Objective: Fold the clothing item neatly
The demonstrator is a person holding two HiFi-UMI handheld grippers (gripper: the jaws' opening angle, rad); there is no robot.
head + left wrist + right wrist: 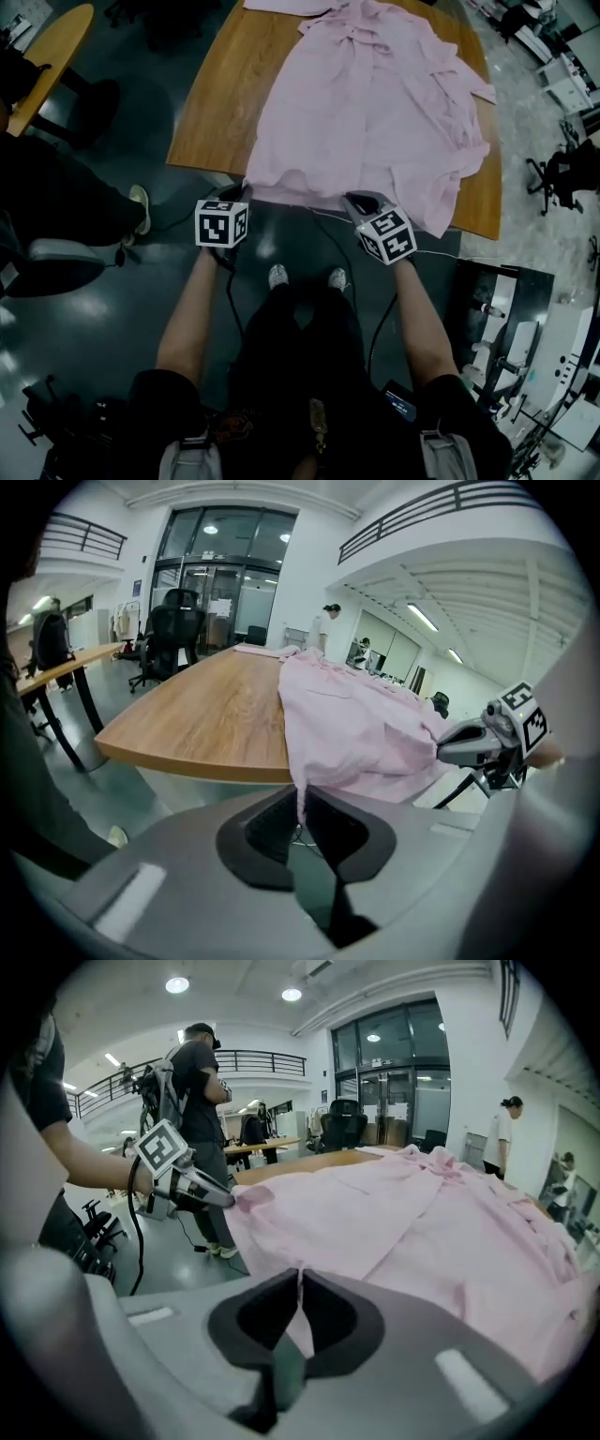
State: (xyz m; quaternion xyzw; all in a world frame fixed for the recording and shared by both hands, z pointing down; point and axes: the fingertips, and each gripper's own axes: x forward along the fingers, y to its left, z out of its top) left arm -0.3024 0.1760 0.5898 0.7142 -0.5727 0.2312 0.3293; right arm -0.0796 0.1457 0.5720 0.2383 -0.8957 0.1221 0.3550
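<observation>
A pale pink shirt (375, 103) lies spread on the wooden table (225, 94), its hem hanging over the near edge. My left gripper (242, 192) is shut on the hem's left corner, and in the left gripper view the cloth (356, 733) runs down into the closed pads of that gripper (302, 803). My right gripper (354, 200) is shut on the hem further right. In the right gripper view a fold of the shirt (422, 1222) is pinched between its closed pads (300, 1288). Both grippers sit just off the table's near edge.
A second wooden table (52, 52) stands at the upper left. Office chairs (562, 173) and benches with equipment (497, 319) line the right side. A seated person's shoe (139, 206) is at the left. Other people (197, 1082) stand beyond the table.
</observation>
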